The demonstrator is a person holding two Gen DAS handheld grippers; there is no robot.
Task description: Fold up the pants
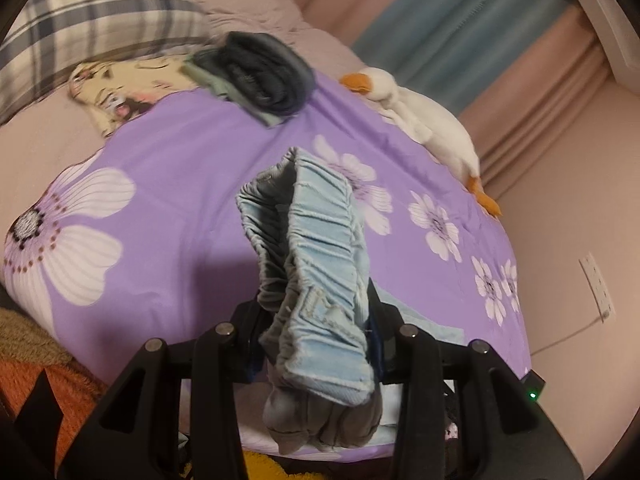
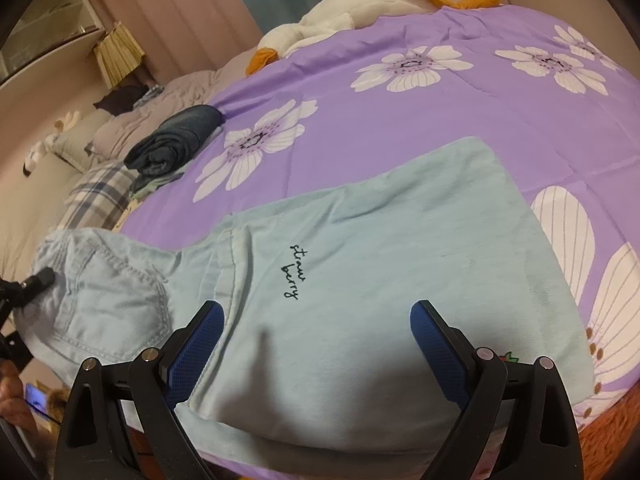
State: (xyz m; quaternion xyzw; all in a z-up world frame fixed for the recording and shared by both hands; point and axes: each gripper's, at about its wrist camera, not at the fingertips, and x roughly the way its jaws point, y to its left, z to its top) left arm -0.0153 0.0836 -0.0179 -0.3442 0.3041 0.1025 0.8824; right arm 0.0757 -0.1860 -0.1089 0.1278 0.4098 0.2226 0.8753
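Light-blue pants lay on the purple bedspread, their gathered waistband clamped between the closed left gripper and rising toward 12 o'clock, while the right gripper hovered open above the legs.

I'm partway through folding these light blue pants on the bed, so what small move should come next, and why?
Probably lower the right tool and close it on the pants: it hangs open over the flat leg, while the left tool is shut on the bunched waistband. Gripping both ends would let the pants be folded.
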